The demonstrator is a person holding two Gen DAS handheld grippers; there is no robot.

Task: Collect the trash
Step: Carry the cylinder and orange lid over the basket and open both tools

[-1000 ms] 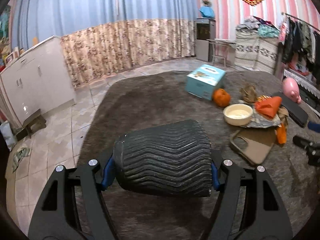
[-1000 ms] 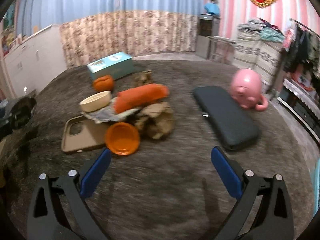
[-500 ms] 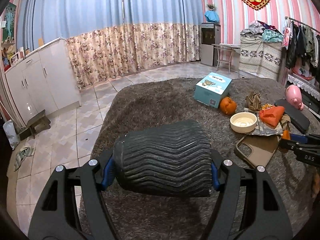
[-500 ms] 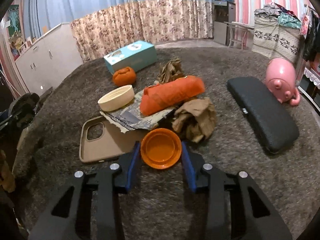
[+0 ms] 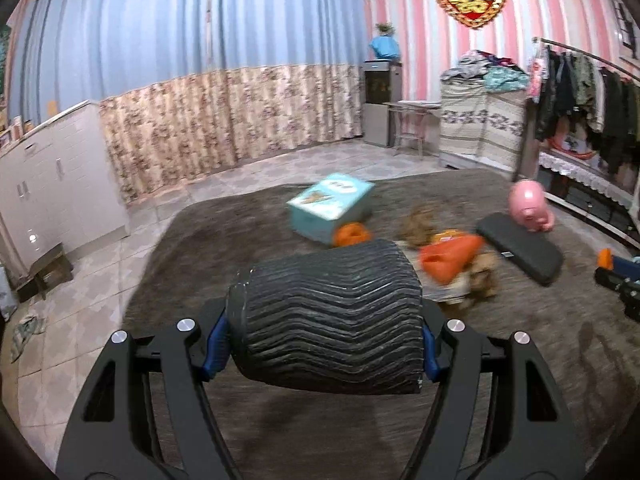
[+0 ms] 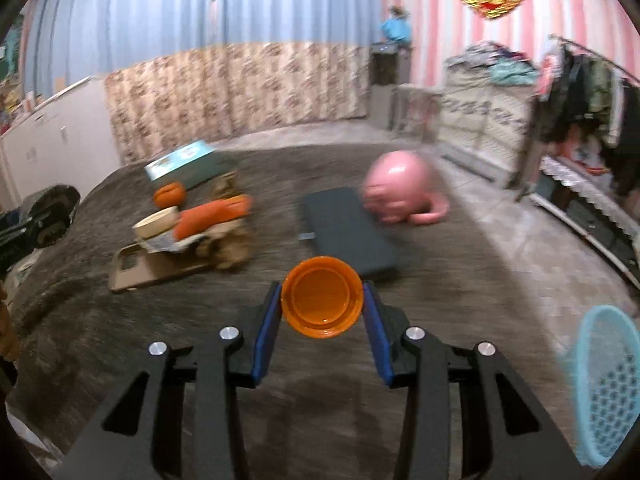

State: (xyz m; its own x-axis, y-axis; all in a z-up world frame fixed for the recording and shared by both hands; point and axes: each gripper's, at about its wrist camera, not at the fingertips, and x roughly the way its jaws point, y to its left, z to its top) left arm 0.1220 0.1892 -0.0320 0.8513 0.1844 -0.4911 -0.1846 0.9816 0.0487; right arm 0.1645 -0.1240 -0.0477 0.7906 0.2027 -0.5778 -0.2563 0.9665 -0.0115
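Observation:
My left gripper [image 5: 324, 340] is shut on a black ribbed cup [image 5: 326, 316], held on its side above the brown rug [image 5: 224, 248]. My right gripper [image 6: 322, 312] is shut on a small orange cup [image 6: 322, 298], lifted off the rug with its mouth toward the camera. The trash pile lies on the rug: an orange wrapper [image 6: 212, 214], crumpled brown paper [image 6: 228, 244], a cream bowl [image 6: 156, 222] and a torn sheet. The pile also shows in the left wrist view [image 5: 448, 260]. A light blue mesh basket [image 6: 608, 384] stands at the right edge of the right wrist view.
A brown phone case [image 6: 148, 266], a small orange pumpkin [image 6: 170, 194], a teal box [image 6: 184, 164], a black flat case [image 6: 348, 228] and a pink piggy bank [image 6: 400, 192] lie on the rug. White cabinets [image 5: 56, 184] stand left, a clothes rack [image 5: 584, 92] right.
My right gripper closed on the orange cup and lifted it away from the pile, swinging right so the blue basket came into view. My left gripper turned right with the black cup.

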